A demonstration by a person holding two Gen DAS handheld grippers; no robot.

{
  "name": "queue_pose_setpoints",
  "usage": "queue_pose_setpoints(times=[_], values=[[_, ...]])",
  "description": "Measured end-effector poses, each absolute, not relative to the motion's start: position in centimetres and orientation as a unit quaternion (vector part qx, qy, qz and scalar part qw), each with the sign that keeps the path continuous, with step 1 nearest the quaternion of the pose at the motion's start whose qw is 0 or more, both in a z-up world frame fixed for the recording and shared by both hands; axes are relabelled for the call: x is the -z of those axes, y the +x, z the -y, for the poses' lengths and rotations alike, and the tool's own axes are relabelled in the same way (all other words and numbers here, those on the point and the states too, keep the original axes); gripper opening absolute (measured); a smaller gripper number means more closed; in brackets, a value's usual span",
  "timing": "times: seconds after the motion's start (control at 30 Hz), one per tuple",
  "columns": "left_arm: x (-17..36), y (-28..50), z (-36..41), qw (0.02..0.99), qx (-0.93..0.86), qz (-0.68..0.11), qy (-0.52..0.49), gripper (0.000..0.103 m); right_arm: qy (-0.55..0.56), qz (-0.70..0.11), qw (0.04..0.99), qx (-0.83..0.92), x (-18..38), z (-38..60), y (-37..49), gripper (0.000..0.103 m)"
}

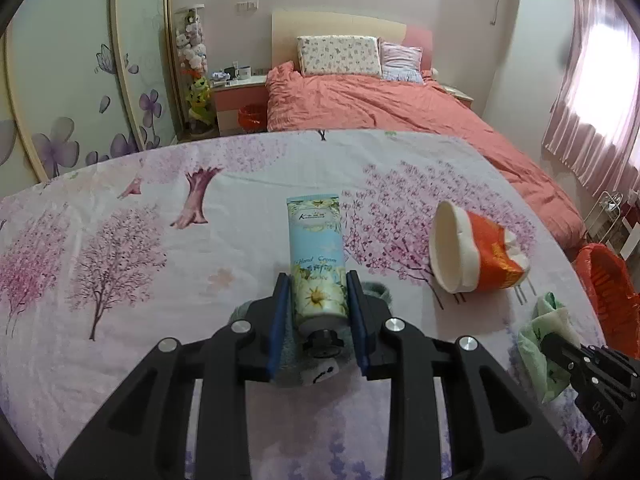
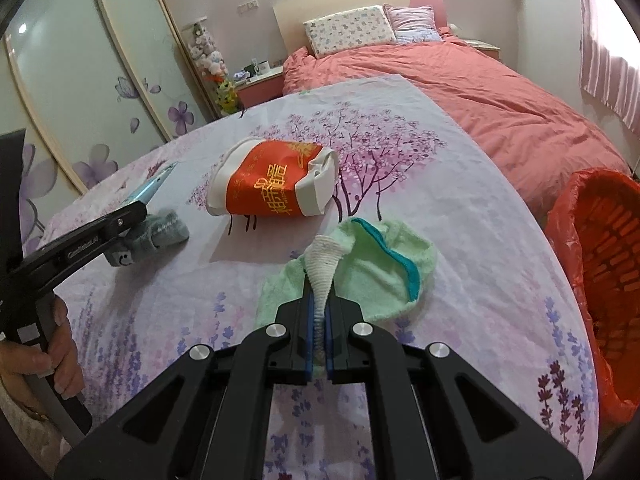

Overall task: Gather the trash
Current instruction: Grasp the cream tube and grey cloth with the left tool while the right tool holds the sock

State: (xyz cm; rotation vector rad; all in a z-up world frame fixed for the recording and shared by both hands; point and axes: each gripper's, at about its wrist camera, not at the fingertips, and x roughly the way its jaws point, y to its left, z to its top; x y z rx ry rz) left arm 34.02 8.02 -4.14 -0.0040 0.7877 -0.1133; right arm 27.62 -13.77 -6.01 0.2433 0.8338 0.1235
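Soft daylight glares through the curtained window (image 1: 592, 80); fisheye edges warp.

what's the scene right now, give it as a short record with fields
surface: table under a floral cloth
left gripper: shut on the hand cream tube
right gripper: shut on a white ribbed sock
under the sock: green towel
lying loose: crushed red and white paper cup, on its side
beside left gripper: grey sock
bin: red basket with red bag liner, at table's right edge
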Motion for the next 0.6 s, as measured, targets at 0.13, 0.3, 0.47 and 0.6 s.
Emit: queue_pose_setpoints(times=[0.13,0.3,0.47,0.6], values=[[3.1,33.3,-8.3,0.924,0.060,-0.377,-0.006,0.028,0.119,-0.389,0.911,-0.062,4.7,14.0,26.9,0.004],[2.5,32.5,-8.3,0.923,0.062,-0.379,0.002,0.029,0.119,-0.386,0.913,-0.062,4.4,14.1,26.3,0.004],[4.4,31.7,-9.5,0.914,0.044,-0.404,0.007,0.029,0.112,-0.403,0.906,-0.061,5.7,13.9,26.2,0.004],[5.9,31.5,-10.9,0.905,0.035,-0.424,-0.015,0.030,0.109,-0.415,0.901,-0.058,6.7,13.8,26.2,0.004]])
